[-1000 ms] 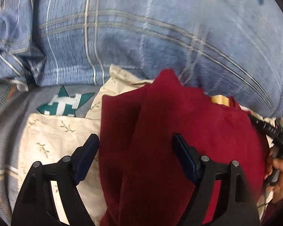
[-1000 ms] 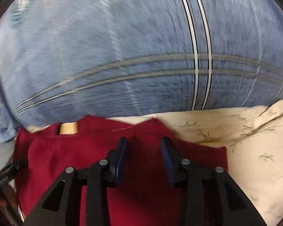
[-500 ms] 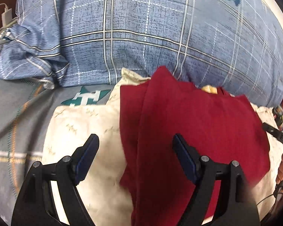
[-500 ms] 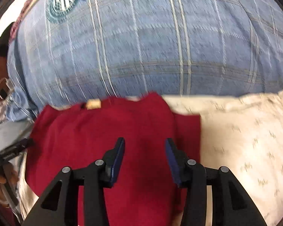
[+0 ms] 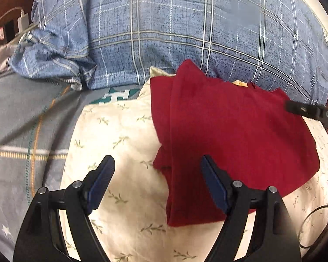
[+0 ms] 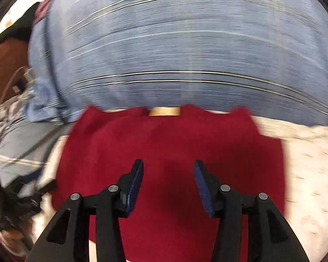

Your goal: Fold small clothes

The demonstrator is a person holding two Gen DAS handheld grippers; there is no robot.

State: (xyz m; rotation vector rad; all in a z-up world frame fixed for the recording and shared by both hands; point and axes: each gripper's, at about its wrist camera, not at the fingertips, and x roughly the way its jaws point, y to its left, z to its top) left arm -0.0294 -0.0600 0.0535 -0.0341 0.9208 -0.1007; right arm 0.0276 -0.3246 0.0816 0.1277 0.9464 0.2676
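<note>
The dark red top (image 5: 229, 131) lies on the floral pillow (image 5: 120, 152), one side folded in. Left gripper (image 5: 157, 181) and right gripper (image 6: 168, 183) hover spread, empty. Next, probably, folding the other side.

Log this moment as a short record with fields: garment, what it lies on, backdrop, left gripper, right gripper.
garment: red shirt, partly folded, one side turned over, tan neck label showing
lies on: cream pillow with a leaf print
backdrop: blue plaid duvet behind the pillow
left gripper: jaws open, empty, over the shirt's left edge
right gripper: jaws open, empty, over the middle of the shirt; view blurred
</note>
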